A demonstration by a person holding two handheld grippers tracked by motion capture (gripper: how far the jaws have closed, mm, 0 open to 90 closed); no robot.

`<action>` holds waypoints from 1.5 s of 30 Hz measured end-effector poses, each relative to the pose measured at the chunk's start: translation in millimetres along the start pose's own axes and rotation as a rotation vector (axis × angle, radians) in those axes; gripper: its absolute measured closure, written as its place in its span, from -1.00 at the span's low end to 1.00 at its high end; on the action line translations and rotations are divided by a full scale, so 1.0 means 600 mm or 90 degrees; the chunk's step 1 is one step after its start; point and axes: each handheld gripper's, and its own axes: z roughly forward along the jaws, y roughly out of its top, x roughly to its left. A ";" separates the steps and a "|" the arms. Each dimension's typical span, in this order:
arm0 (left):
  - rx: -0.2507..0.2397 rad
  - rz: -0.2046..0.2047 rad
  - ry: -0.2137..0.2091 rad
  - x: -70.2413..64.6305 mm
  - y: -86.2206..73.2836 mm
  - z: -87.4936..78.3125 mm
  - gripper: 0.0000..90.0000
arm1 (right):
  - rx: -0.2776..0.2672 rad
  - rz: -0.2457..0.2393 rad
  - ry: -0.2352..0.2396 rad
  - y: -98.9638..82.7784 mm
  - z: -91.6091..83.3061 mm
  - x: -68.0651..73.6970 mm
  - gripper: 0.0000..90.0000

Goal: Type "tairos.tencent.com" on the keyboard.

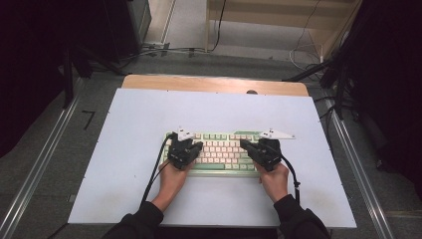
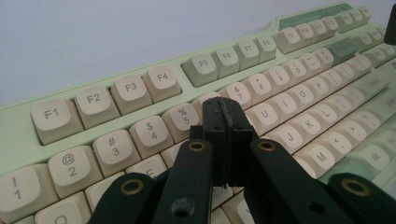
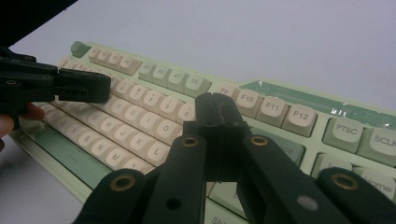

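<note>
The keyboard [image 1: 221, 152] lay flat on the worktop [image 1: 124, 139], near its front edge, long side across. Its case was pale green, its keycaps mostly cream with some green ones, and a darker green strip ran along its top right.
</note>
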 end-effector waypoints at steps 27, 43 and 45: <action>-0.017 -0.009 -0.010 0.003 0.005 -0.012 1.00 | 0.000 0.001 0.001 0.000 0.000 0.001 0.94; -0.039 -0.023 -0.023 0.020 0.004 -0.059 1.00 | 0.002 -0.005 0.004 0.000 0.006 0.009 0.94; -0.040 -0.026 -0.020 0.026 0.002 -0.066 1.00 | 0.002 -0.005 0.006 0.000 0.007 0.010 0.94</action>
